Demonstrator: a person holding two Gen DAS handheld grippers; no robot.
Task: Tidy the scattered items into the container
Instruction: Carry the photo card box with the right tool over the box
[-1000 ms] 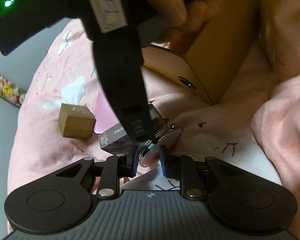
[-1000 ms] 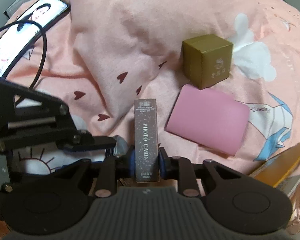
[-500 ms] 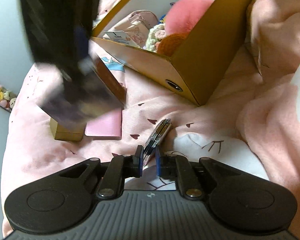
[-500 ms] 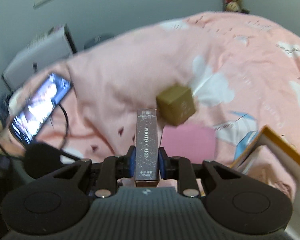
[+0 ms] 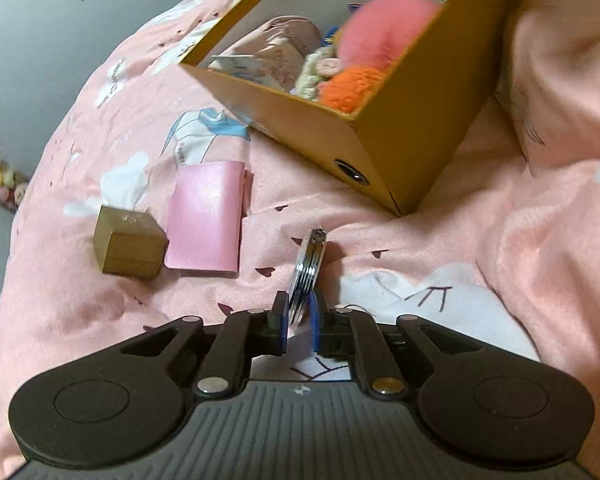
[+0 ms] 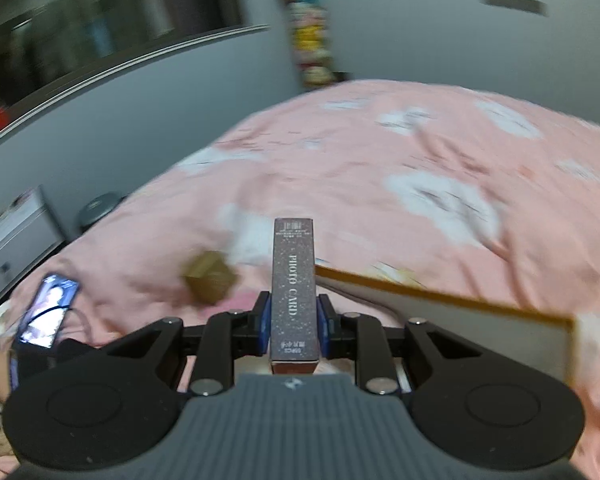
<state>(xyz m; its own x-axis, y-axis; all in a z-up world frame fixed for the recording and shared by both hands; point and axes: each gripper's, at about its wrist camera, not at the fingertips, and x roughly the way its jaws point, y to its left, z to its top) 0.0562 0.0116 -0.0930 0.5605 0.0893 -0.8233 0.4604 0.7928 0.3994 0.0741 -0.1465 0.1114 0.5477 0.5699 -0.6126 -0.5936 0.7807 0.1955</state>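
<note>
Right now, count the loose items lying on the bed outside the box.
2: a gold cube and a pink wallet, side by side left of the box. Others may be hidden by bedding.

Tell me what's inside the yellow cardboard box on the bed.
The yellow cardboard box holds a pink fluffy ball, an orange yarn ball, a pink pouch and a paper card. Whatever lies beneath them is covered.

bedspread [image 5: 440,240]: pink, white clouds (small dark hearts) | box [image 5: 420,132]: mustard | cube [image 5: 128,240]: gold | pouch [image 5: 204,220]: shiny pink | card box [image 6: 293,280]: dark, speckled
</note>
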